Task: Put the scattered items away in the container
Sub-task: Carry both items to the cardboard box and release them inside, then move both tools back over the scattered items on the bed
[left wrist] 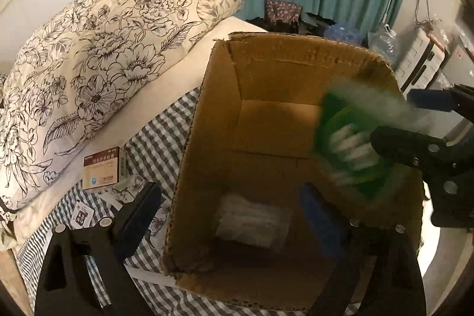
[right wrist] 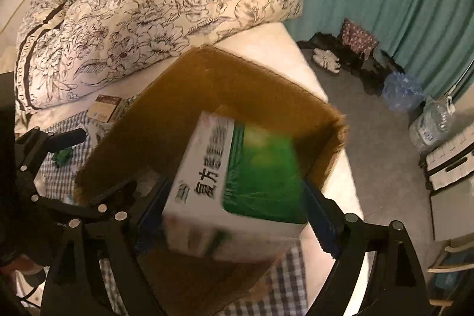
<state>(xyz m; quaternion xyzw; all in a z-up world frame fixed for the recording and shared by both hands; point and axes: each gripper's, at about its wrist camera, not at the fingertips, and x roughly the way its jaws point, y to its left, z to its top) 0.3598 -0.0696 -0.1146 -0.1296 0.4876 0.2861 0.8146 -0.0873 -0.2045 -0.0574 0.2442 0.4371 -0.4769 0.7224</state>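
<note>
My right gripper [right wrist: 234,215], jaws clenched on the green-and-white medicine box [right wrist: 237,176], hangs over the cardboard box [left wrist: 219,114]; lower first, then release. Left gripper [left wrist: 231,215] open, straddling its nine-o'clock wall.

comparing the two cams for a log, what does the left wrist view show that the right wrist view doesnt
Only the left wrist view: the box floor, with a white packet lying in it, and a card on the checked cloth.

Only the right wrist view: black print on the white side of the green box, white gloves on the floor, a small green thing on the cloth.

Both: the cardboard box, the right gripper shut on the green box above it, the brown box, the quilt.
</note>
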